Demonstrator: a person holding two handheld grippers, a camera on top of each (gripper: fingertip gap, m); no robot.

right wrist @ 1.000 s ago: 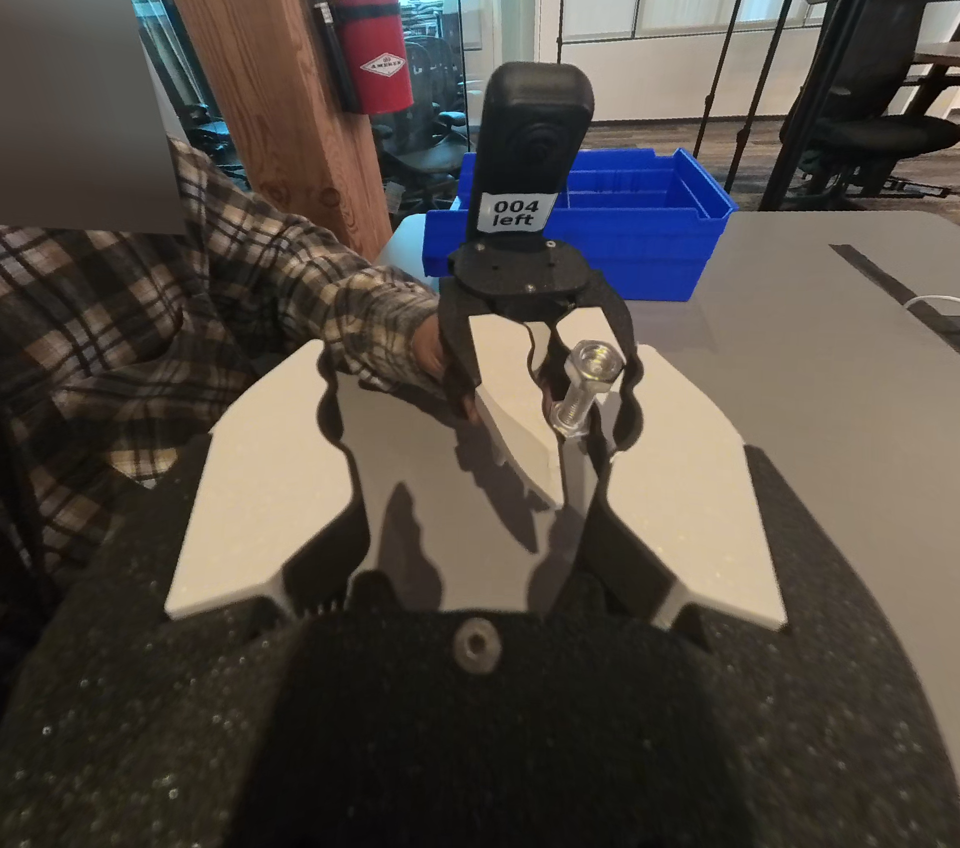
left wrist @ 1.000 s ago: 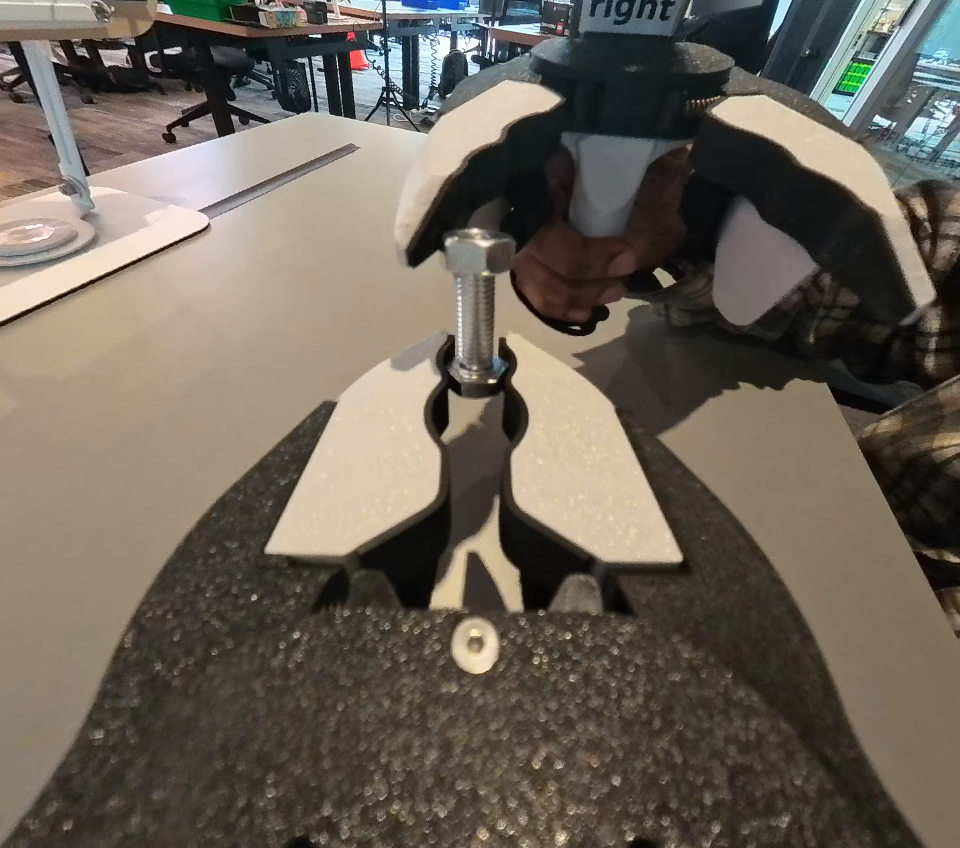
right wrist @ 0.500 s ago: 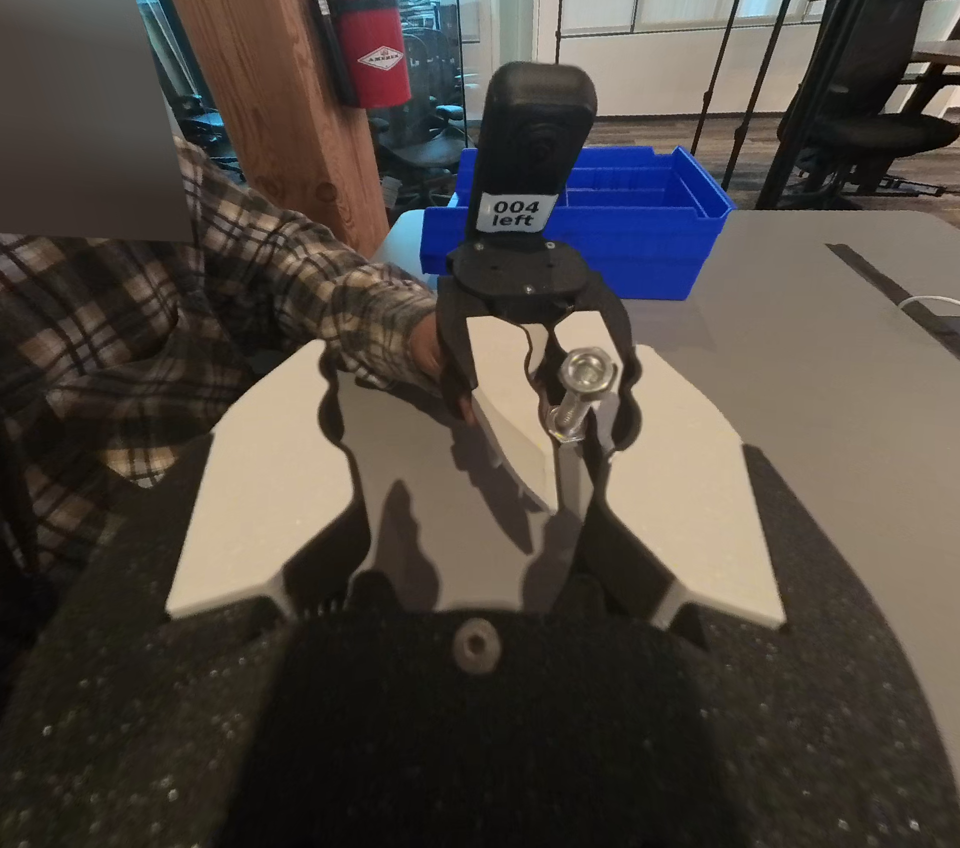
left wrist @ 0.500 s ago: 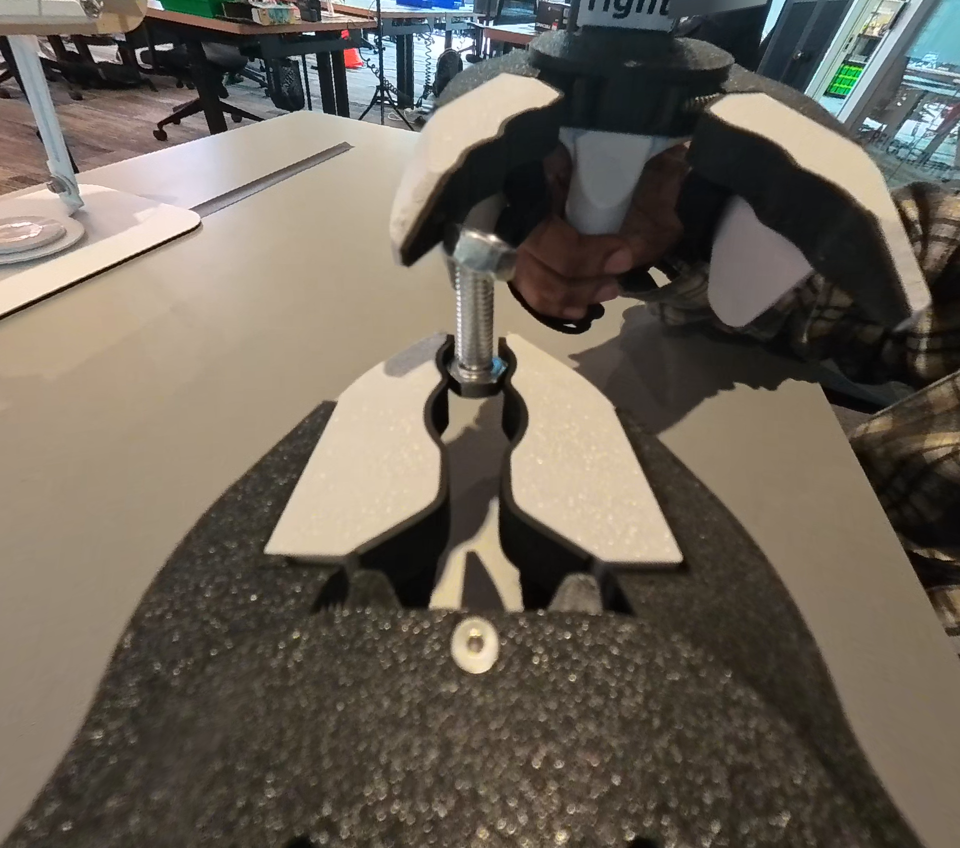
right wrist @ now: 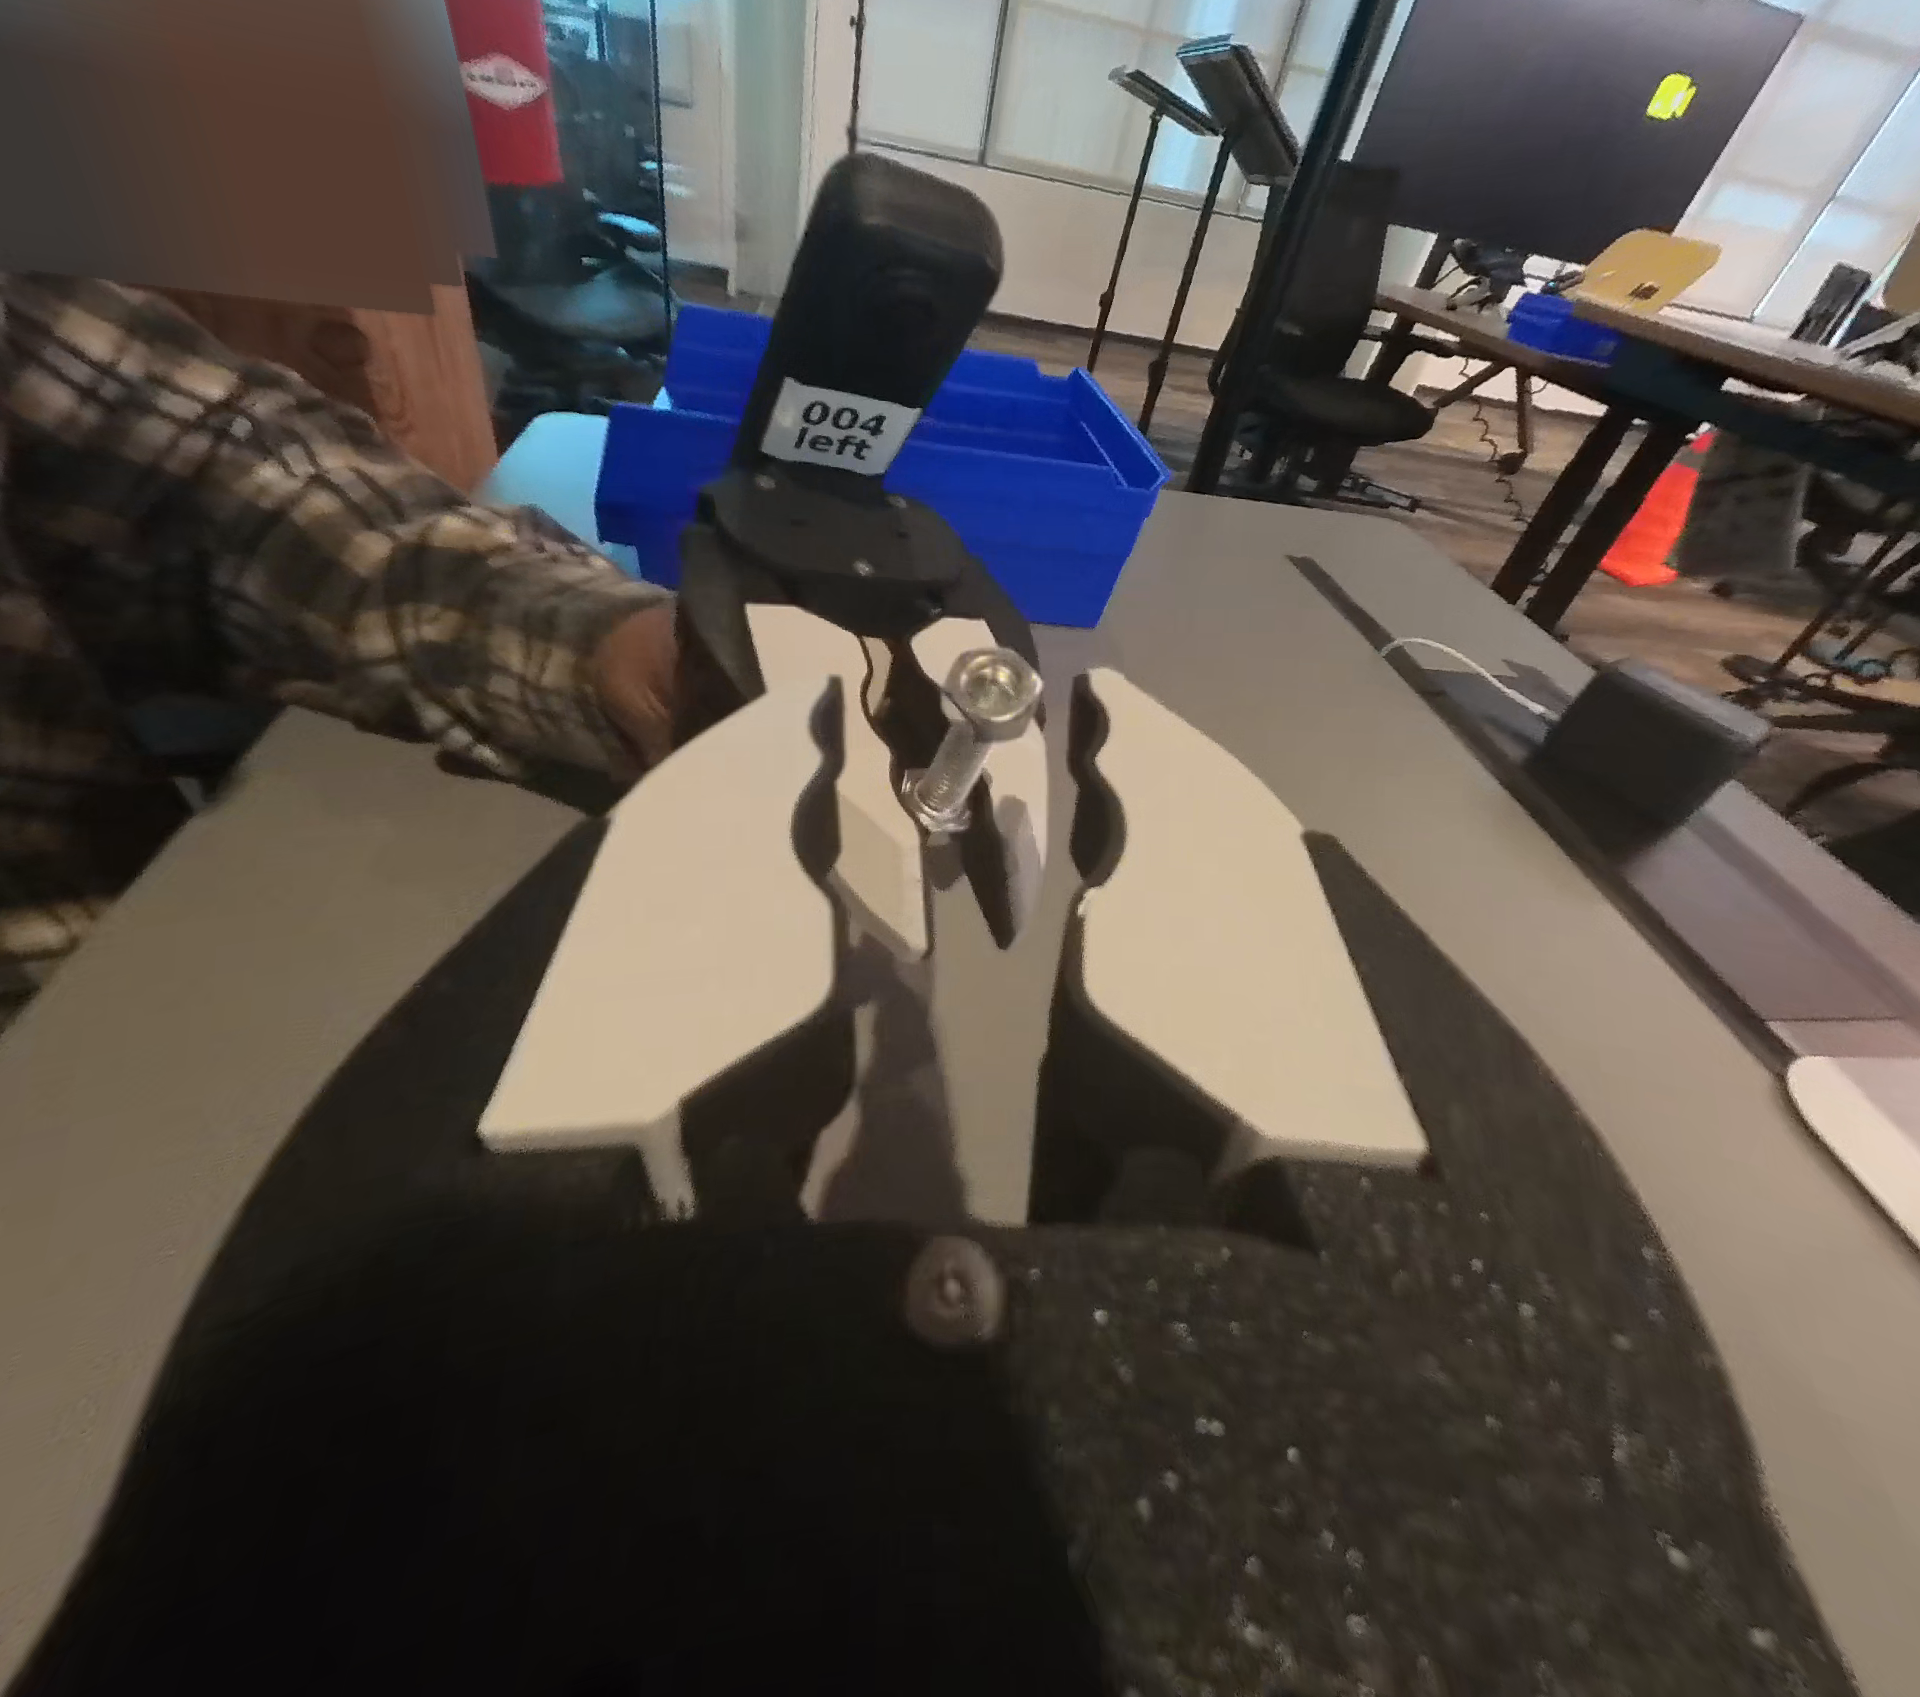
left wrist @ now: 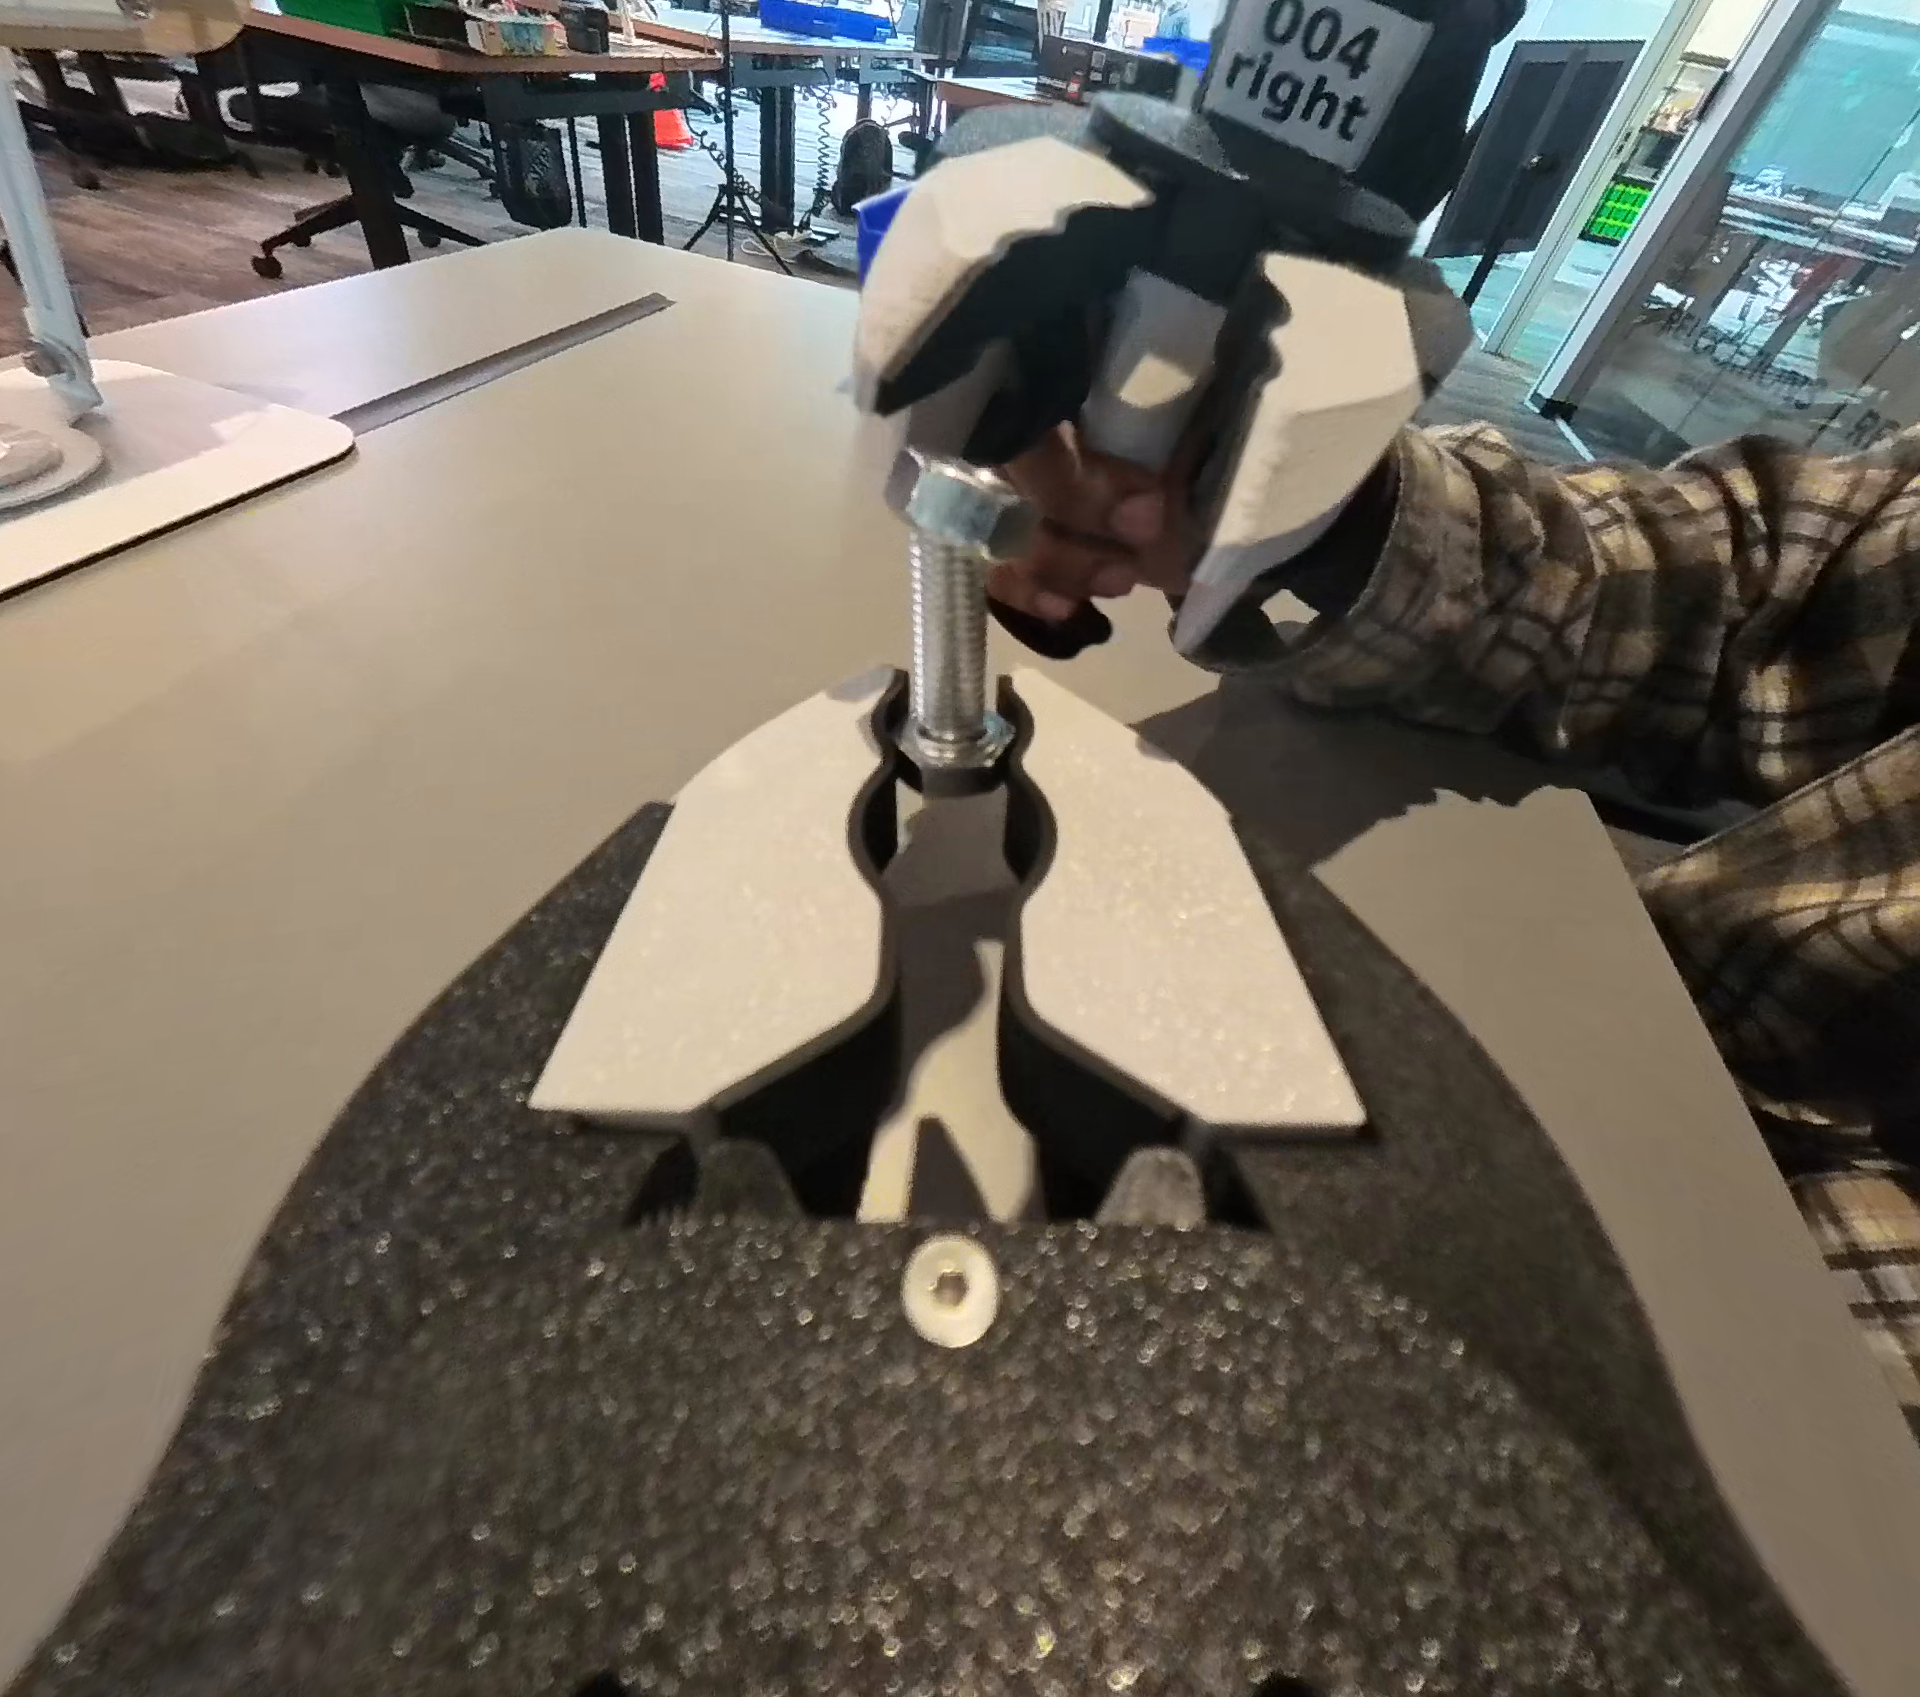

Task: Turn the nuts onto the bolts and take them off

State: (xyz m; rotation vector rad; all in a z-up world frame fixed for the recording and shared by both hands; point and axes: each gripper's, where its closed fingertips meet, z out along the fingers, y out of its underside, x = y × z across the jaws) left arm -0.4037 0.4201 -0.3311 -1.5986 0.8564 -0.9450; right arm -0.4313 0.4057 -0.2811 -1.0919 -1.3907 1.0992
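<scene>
Left hand-held gripper [left wrist: 951,728] clamps nut [left wrist: 953,738] — right hand-held gripper [right wrist: 951,800] wide around bolt [left wrist: 948,598], near table edge [left wrist: 1714,1076].

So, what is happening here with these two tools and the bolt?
A person works with a claw in each hand above a grey table. The left claw is shut on the nut at the bolt's lower end. The right claw, open, is at the bolt head but does not grip it.
</scene>
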